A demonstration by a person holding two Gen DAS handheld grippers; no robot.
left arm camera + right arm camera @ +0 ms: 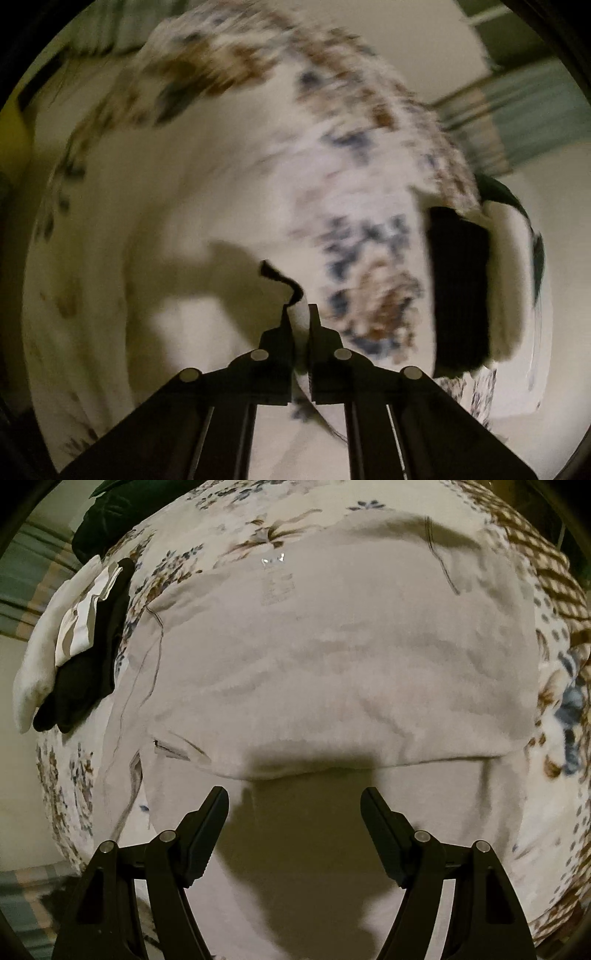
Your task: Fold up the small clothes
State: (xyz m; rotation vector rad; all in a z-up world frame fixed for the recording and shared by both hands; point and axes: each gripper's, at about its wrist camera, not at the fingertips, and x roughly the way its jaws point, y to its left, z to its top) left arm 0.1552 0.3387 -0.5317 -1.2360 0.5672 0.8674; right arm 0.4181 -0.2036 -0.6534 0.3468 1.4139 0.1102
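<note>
White garment (332,657) is lying soft and limp on the floral bedcover (554,686); left gripper (301,314) is pinching its edge, right gripper (294,805) is hovering spread; corners look best for gripping.

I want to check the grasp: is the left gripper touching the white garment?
Touching. In the left wrist view the left gripper has its jaws nearly closed on a fold of the white garment, pinched between them.

A floral-printed bedspread (177,572) covers the bed; a striped teal rug (22,576), perhaps carpet, lies beyond under dim warm light.
</note>
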